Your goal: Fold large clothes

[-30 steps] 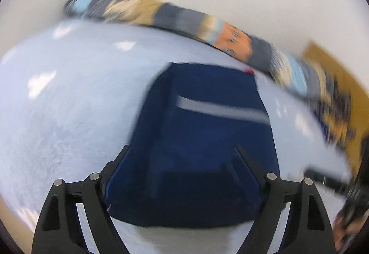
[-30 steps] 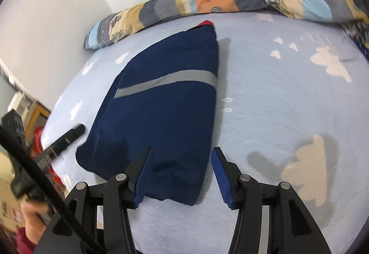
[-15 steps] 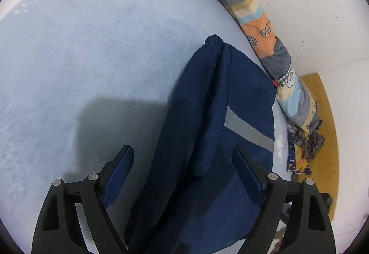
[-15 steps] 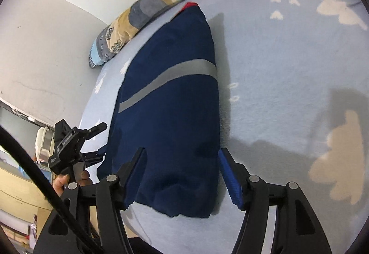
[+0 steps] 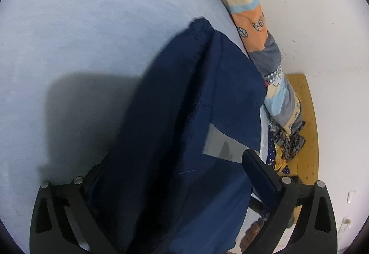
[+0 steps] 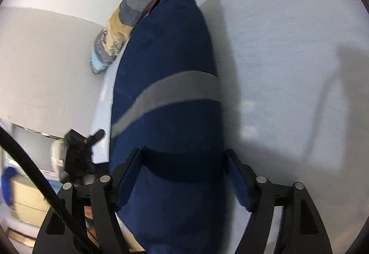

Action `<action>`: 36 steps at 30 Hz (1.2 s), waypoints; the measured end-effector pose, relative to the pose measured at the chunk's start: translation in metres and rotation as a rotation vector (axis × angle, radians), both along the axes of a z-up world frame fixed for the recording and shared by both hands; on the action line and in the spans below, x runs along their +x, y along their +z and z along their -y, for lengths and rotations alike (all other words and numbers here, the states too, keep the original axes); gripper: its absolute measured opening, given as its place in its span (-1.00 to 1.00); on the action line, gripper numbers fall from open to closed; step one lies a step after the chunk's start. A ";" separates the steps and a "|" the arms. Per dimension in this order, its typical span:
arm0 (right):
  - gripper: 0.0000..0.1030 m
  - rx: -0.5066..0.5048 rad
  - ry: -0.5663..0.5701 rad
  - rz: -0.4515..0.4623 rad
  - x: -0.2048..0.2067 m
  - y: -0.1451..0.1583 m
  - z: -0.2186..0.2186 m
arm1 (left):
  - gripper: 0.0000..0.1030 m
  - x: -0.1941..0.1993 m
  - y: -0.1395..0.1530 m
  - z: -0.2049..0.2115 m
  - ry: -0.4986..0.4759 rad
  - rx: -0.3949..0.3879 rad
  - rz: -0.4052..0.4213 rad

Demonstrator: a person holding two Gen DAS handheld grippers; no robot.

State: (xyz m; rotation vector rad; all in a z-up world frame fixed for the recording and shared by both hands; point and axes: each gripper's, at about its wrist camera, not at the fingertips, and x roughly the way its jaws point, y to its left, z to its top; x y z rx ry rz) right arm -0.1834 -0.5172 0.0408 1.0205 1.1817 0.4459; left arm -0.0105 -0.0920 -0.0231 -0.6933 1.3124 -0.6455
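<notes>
The folded navy garment (image 6: pixel 168 101), crossed by a grey stripe (image 6: pixel 170 90), is laid on the pale blue bed (image 6: pixel 288 57) beside a patchwork roll (image 5: pixel 256 30). It is straddled by the left claw (image 5: pixel 171 168) and right claw (image 6: pixel 183 164), both seen opening, no pad pressing the cloth.

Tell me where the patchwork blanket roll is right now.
The patchwork blanket roll lies along the white wall at the light blue bed's far edge, just beyond the folded navy garment.
</notes>
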 end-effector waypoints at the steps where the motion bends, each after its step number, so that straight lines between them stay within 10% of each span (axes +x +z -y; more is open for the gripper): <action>1: 0.58 0.013 0.000 0.001 0.006 -0.004 -0.003 | 0.98 -0.003 0.000 0.005 -0.010 -0.003 0.004; 10: -0.01 -0.204 0.108 0.159 0.021 0.036 -0.038 | 0.41 -0.033 0.038 0.064 -0.125 0.276 0.221; 20: -0.10 -0.334 0.127 0.313 -0.027 0.101 -0.003 | 0.31 -0.095 0.096 0.104 -0.215 0.174 0.355; 27: -0.07 -0.380 0.053 0.236 -0.073 0.084 0.073 | 0.31 -0.146 0.083 0.171 -0.337 0.220 0.357; 32: 0.25 -0.446 -0.084 -0.100 -0.109 0.023 0.141 | 0.31 -0.157 0.070 0.167 -0.223 0.380 0.330; 36: 0.26 -0.527 -0.171 0.009 -0.136 0.068 0.173 | 0.31 -0.184 0.110 0.163 -0.190 0.449 0.523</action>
